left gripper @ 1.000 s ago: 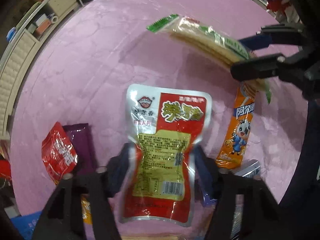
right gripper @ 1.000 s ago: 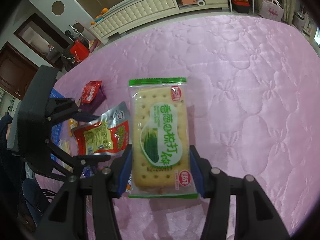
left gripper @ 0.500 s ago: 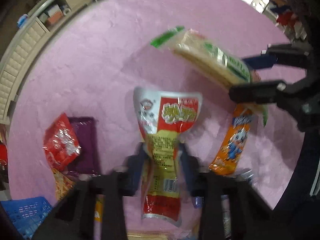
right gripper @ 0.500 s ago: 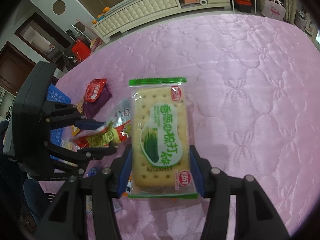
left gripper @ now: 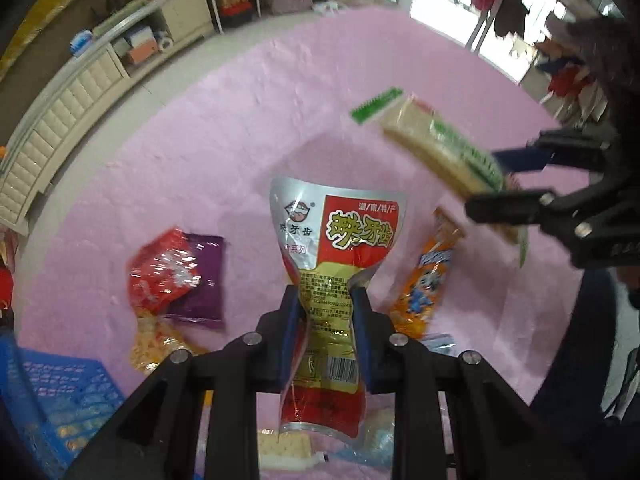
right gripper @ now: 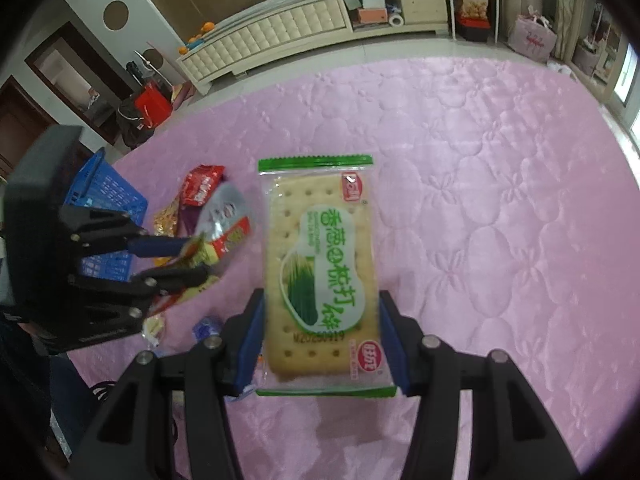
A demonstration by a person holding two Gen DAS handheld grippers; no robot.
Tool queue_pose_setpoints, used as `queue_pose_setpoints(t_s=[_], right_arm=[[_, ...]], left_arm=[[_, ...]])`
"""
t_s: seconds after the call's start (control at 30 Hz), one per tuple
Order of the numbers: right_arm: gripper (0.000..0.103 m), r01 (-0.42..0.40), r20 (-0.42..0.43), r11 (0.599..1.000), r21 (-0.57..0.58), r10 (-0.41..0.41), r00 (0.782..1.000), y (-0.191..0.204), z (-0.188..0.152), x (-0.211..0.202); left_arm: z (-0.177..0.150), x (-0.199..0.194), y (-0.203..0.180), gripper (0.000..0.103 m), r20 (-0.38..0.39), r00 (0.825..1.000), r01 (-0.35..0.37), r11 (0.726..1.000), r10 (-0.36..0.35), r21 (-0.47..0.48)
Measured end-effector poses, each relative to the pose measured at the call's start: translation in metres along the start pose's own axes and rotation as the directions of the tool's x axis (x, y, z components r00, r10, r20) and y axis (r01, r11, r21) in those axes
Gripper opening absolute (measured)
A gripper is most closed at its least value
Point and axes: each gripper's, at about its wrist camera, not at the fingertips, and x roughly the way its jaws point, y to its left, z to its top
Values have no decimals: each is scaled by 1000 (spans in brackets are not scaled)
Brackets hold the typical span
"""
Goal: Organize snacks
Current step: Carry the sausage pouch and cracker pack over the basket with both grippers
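The left gripper (left gripper: 326,320) pinches a red and silver pouch (left gripper: 336,264) at its waist, crumpling it, likely so the limp foil cannot slip. The right gripper (right gripper: 320,344) clamps a cracker packet (right gripper: 320,276) by its long edges (flat, label up). Both hang above the pink quilt (right gripper: 480,200). Left of the pouch sits the blue basket (left gripper: 60,392), their probable destination.
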Motion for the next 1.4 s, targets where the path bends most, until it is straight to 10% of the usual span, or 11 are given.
queue_pose_setpoints(t_s=[0.53, 0.97, 1.4], right_arm=[[58, 1, 97, 987, -163, 15, 995, 127, 6, -67], [58, -59, 45, 961, -271, 74, 996, 232, 14, -38], [58, -73, -40, 925, -372, 63, 997, 317, 37, 18]], left_arm=[[-104, -171, 33, 24, 230, 961, -125, 982, 155, -139], [-192, -219, 93, 25, 233, 928, -209, 925, 290, -318], [-228, -220, 151, 26, 215, 931, -167, 869, 294, -466]])
